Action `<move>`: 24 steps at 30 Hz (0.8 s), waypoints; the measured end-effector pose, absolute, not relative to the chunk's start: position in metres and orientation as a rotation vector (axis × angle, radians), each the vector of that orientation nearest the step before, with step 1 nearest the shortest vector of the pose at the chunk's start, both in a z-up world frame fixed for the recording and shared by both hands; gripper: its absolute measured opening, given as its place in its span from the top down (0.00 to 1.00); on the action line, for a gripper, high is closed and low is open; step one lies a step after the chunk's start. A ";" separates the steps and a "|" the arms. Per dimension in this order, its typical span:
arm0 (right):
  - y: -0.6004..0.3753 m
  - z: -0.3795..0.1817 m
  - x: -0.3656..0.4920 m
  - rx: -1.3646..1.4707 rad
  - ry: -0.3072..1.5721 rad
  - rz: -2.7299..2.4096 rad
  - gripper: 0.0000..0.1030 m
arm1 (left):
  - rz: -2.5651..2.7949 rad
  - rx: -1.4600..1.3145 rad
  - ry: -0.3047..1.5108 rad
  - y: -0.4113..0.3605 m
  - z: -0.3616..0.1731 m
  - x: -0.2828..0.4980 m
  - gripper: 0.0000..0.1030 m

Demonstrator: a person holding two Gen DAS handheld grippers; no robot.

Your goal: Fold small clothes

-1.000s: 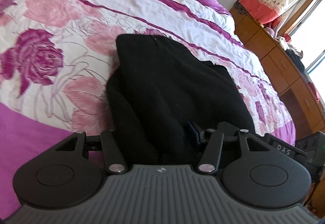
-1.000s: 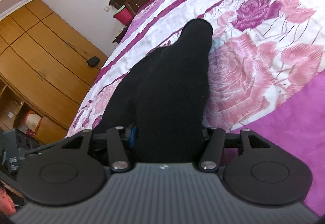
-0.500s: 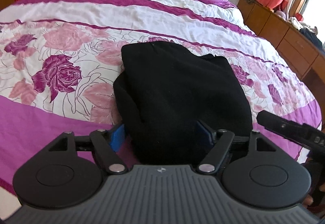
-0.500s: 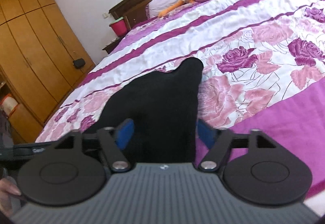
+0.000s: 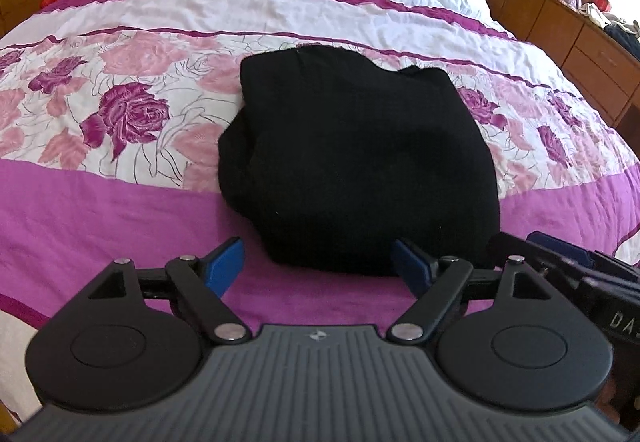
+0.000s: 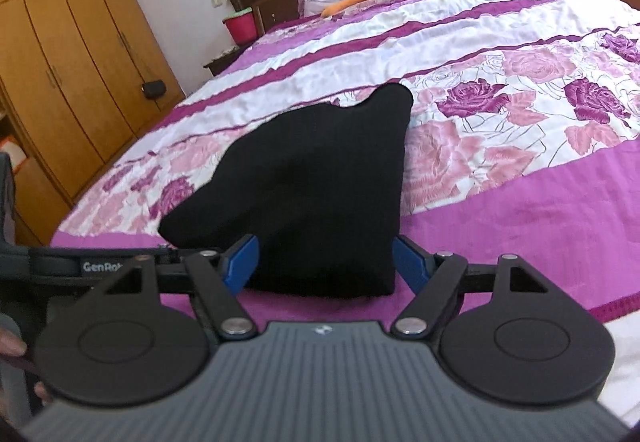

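Black garment (image 5: 356, 161) lies folded on the bedspread (image 5: 120, 209), near its foot edge. Left gripper (image 5: 318, 262) and right gripper (image 6: 324, 262), jaws just opened wide, hold nothing; apparently releasing after the fold

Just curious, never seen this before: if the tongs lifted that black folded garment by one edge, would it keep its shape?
Probably not. The black garment looks like soft knit, lying in rounded layers, so it would likely droop and unfold. It should not slide easily on the quilt.
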State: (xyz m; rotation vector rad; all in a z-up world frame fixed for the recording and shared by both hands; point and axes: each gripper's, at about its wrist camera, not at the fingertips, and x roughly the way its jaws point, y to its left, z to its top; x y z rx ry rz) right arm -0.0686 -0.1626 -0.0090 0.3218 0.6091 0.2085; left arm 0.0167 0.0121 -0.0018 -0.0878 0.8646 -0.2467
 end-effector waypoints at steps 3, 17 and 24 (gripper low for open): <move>-0.156 -0.013 -0.071 0.298 0.621 0.181 0.26 | -0.246 -0.077 0.875 0.006 -0.009 0.017 0.17; -0.147 -0.022 -0.065 0.263 0.665 0.098 0.27 | -0.210 -0.031 0.895 -0.002 -0.026 0.023 0.17; -0.147 -0.023 -0.063 0.268 0.675 0.098 0.27 | -0.206 -0.023 0.880 -0.002 -0.025 0.022 0.17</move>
